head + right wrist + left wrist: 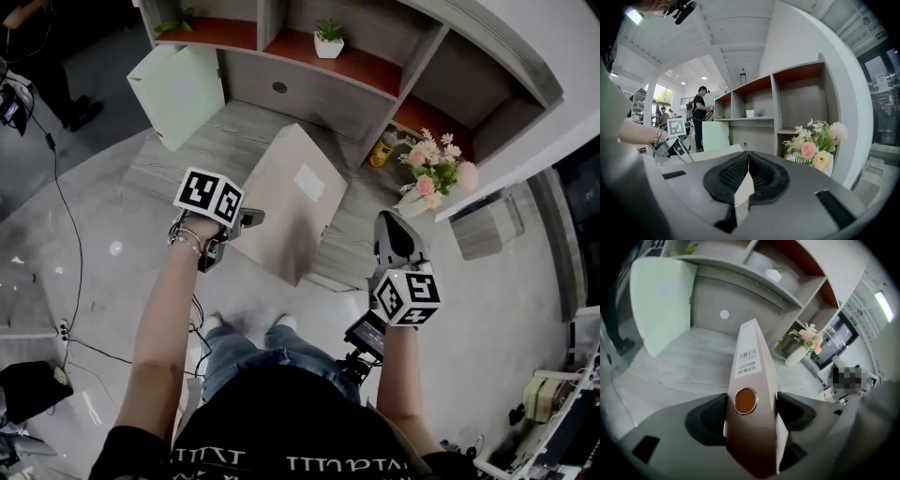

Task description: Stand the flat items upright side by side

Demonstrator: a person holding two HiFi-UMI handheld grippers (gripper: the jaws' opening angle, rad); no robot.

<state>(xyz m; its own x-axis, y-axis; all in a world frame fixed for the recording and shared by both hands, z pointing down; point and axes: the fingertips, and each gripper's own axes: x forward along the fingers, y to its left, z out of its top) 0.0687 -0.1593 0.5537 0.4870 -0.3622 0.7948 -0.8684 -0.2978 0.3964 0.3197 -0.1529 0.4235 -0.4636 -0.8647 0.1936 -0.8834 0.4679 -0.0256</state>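
Observation:
A tan lever-arch binder (295, 202) is held at a tilt above the grey wooden counter (216, 141). My left gripper (247, 221) is shut on its spine end. In the left gripper view the spine (749, 376), with its round finger hole and white label, fills the gap between both pads of the left gripper (751, 413). A pale green binder (178, 92) stands upright at the counter's left, seen too in the left gripper view (661, 301). My right gripper (392, 223) hovers right of the tan binder. It is shut (748, 161) and holds nothing.
A white vase of pink flowers (433, 169) stands at the counter's right end, close to the right gripper. Shelf cubbies above hold a small potted plant (328, 39). A yellow container (380, 153) sits by the flowers. People stand in the background (699, 112).

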